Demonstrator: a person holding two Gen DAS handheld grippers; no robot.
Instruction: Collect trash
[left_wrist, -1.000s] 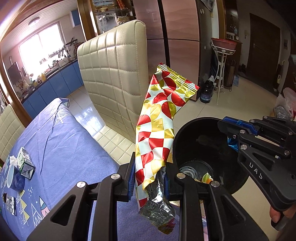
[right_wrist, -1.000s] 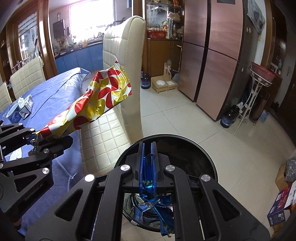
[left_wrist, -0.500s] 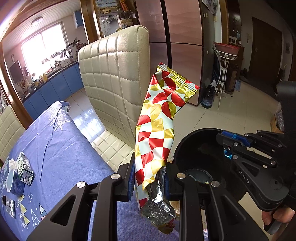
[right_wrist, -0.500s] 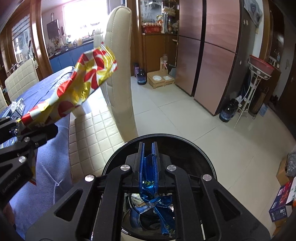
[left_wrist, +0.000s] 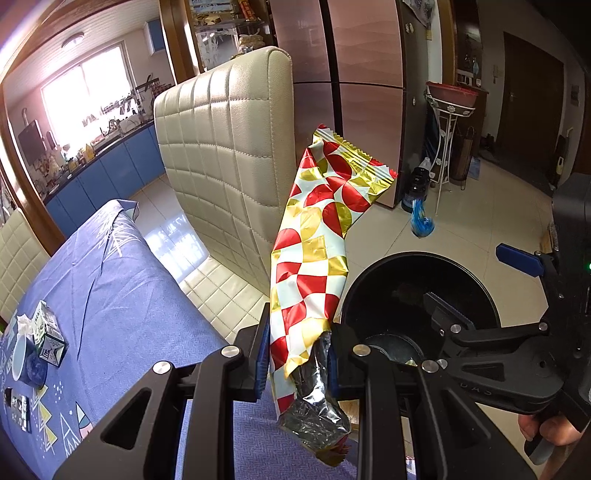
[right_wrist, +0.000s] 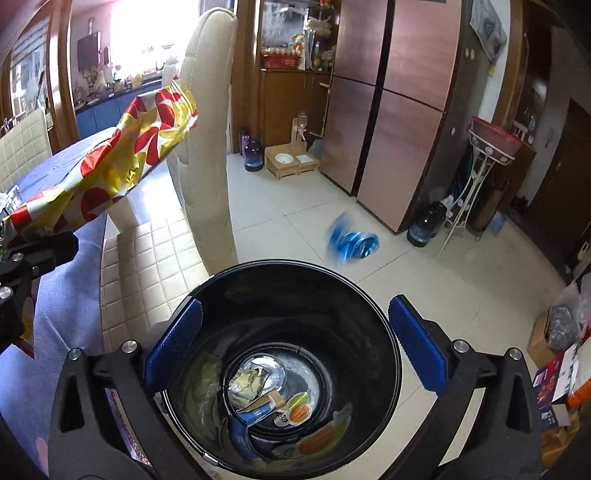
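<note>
Right wrist view: right gripper (right_wrist: 293, 345) over the black bin (right_wrist: 384, 314), jaws opening wide w/ nothing between them; blue wrapper (right_wrist: 351, 240) blurred just beyond the bin's far rim, prob. in mid-air. Left gripper (left_wrist: 295, 350) beside the bin, jaws nearly closed, pinching the red/gold snack bag (left_wrist: 314, 258), which stands up next to the bin & cream chair (left_wrist: 225, 158)

Right gripper (right_wrist: 293, 343): jaws that were clamped on the blue wrapper a second ago are being opened wide; nothing is seen between them now.
Blue wrapper (right_wrist: 351, 242): released, seen blurred beyond the far rim of the black bin (right_wrist: 384, 314).
View over bin: opened up, trash at bottom revealed.
</note>
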